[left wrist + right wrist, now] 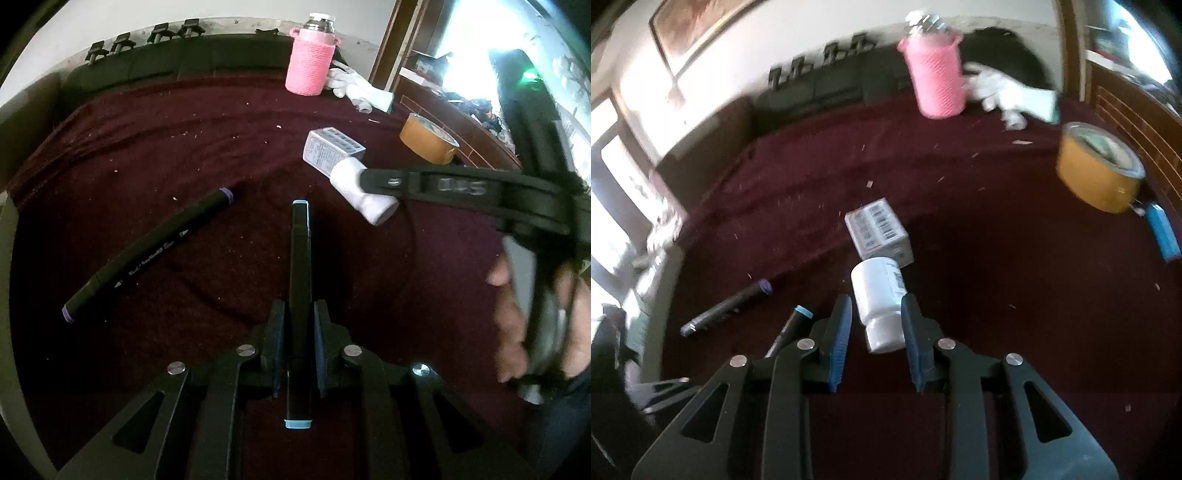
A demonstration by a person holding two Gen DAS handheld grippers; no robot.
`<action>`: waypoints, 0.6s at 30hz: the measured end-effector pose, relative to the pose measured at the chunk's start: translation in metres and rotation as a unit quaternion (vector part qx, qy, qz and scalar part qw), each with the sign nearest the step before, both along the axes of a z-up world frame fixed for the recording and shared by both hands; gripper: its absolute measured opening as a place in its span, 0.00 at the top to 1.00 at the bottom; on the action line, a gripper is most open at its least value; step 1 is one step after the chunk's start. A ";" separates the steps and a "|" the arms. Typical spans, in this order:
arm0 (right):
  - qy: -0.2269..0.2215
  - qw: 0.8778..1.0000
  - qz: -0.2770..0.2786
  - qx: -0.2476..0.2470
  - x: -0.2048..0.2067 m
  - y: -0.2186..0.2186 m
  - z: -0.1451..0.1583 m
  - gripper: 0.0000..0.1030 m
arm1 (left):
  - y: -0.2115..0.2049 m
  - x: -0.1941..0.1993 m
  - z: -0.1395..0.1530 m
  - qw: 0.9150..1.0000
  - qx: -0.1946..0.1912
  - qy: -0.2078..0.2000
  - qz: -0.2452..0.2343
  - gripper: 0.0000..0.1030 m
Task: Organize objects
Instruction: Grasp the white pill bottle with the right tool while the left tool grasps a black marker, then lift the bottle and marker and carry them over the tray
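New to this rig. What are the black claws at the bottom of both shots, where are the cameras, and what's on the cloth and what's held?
No robot here: a person carries a hand-held two-finger gripper in each hand, and a fisheye camera on each looks forward along its fingers. The claws are those fingers.

Left wrist view: the left gripper is shut on a black marker with light blue caps. The right gripper and the hand carrying it show at the right.

Right wrist view: the right gripper holds a white bottle between its pads.

On the dark red cloth: a purple-capped marker, a small grey box, a roll of brown tape, a flask in a pink knitted sleeve, white gloves and a blue item I can't identify.
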State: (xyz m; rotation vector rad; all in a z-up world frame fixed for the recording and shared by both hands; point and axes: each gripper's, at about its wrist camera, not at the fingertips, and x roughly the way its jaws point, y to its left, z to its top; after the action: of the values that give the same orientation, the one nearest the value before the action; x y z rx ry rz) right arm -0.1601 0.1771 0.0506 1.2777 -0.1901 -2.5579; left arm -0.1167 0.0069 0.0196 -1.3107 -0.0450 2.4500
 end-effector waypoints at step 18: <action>0.015 1.000 0.012 0.011 -0.007 -0.013 -0.013 0.70 | 0.008 0.001 -0.002 1.000 -0.021 0.015 0.010 0.89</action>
State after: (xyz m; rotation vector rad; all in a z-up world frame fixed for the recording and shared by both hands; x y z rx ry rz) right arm -0.1669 0.1640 0.0375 1.2411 -0.1410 -2.5632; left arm -0.1160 0.0146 0.0179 -1.2976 0.0000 2.4987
